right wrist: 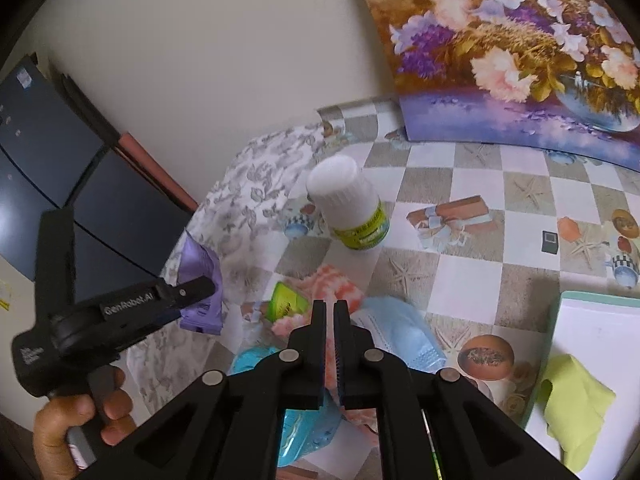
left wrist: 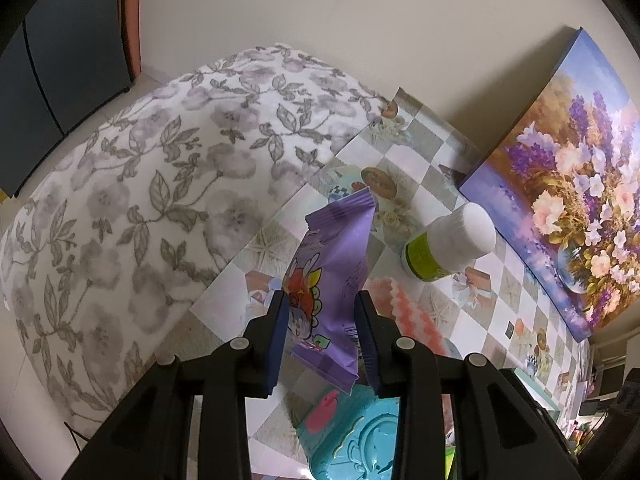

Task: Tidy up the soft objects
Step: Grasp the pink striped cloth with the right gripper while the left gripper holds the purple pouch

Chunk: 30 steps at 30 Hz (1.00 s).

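Observation:
A purple snack packet (left wrist: 332, 264) hangs above the checkered table (left wrist: 480, 320), and my left gripper (left wrist: 322, 316) is shut on its lower half, a pad on each side. The right wrist view shows that same left gripper (right wrist: 208, 288) at the left with the purple packet (right wrist: 200, 264) in it, held by a person's hand (right wrist: 80, 420). My right gripper (right wrist: 330, 308) hovers over a coral fluffy cloth (right wrist: 336, 284), jaws only a narrow slit apart, with nothing seen pinched. A blue face mask (right wrist: 400, 336) lies just right of it.
A white bottle with a green label (right wrist: 348, 208) stands tilted at the back. A teal plastic pack (right wrist: 296, 432) lies below the grippers. A white tray (right wrist: 600, 320) at the right holds a lime cloth (right wrist: 576, 408). A flower painting (right wrist: 520, 40) leans on the wall; a floral cushion (left wrist: 160, 180) borders the table's left.

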Each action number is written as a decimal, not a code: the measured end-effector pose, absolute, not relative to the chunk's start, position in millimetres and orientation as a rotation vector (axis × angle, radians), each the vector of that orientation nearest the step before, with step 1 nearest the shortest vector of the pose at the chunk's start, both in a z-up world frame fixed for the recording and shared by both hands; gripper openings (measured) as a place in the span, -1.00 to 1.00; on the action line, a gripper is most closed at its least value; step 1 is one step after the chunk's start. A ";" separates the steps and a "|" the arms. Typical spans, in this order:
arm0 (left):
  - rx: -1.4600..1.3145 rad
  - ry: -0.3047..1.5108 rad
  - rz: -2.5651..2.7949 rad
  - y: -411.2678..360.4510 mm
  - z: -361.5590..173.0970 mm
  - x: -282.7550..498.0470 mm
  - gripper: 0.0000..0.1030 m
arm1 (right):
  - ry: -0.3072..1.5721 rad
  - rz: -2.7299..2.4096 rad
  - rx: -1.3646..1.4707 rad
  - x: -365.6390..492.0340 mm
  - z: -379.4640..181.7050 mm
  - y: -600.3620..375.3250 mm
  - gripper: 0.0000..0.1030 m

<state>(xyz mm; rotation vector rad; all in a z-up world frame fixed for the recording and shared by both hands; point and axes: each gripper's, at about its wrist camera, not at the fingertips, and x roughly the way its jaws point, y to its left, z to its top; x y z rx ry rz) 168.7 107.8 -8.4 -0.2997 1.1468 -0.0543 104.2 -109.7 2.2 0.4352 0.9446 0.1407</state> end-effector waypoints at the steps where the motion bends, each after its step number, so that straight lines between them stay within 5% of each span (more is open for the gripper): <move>1: -0.301 1.150 -0.055 108.0 -9.0 168.5 -0.32 | 0.954 0.133 0.432 104.9 -1.2 -109.6 -0.70; 3: -0.303 1.153 -0.055 108.2 -9.2 168.6 -0.32 | 0.971 0.126 0.439 105.8 -8.0 -110.9 -0.51; 26: -0.294 1.172 -0.066 99.7 -10.2 167.0 -0.32 | 1.067 0.136 0.481 112.2 -44.1 -109.2 -0.32; 28: -0.293 1.172 -0.068 98.0 -9.2 166.1 -0.32 | 1.069 0.144 0.481 111.5 -44.7 -107.8 -0.37; 30: -0.292 1.172 -0.071 96.7 -7.9 165.1 -0.32 | 1.069 0.149 0.476 110.6 -44.5 -106.4 -0.86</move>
